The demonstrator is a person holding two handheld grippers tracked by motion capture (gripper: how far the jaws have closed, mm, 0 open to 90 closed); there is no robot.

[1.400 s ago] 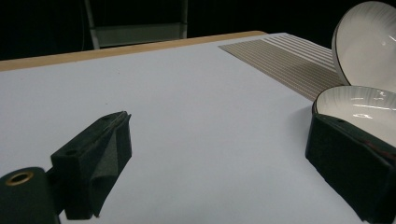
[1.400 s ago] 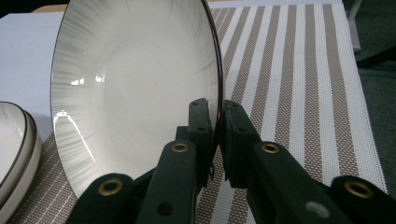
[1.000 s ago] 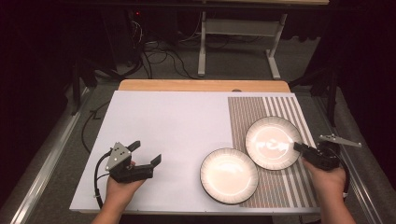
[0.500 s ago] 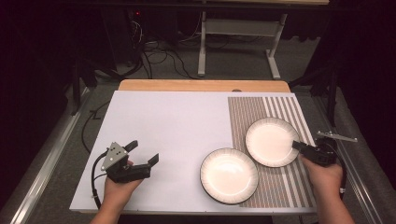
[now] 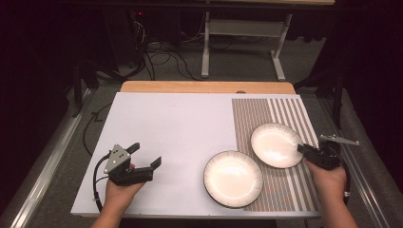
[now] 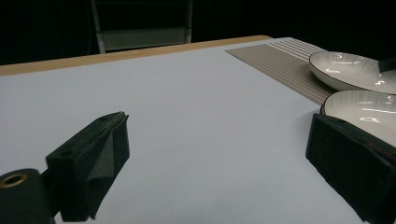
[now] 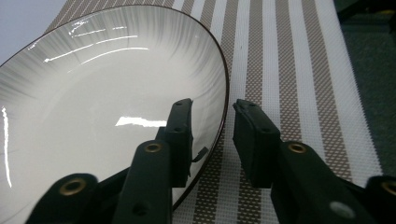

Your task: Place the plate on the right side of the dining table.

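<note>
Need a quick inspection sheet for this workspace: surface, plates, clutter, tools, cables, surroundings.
Surface: white table, striped mat on its right side.
Job's things: far plate and near plate, both empty, the near one half off the mat.
Clutter: nothing seen.
Grippers: left tool open, over bare table; right tool straddles the far plate's rim, jaws just opening, pads off it.
Cables: black cable trails from the left tool.
Surroundings: dark room, floor cables, metal stand.

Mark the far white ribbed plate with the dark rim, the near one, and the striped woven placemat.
Far white ribbed plate with dark rim (image 5: 275, 144), high view, centre of its well.
Near white ribbed plate with dark rim (image 5: 233, 178), high view, centre of its well.
Striped woven placemat (image 5: 252, 114), high view, bare far left part.
</note>
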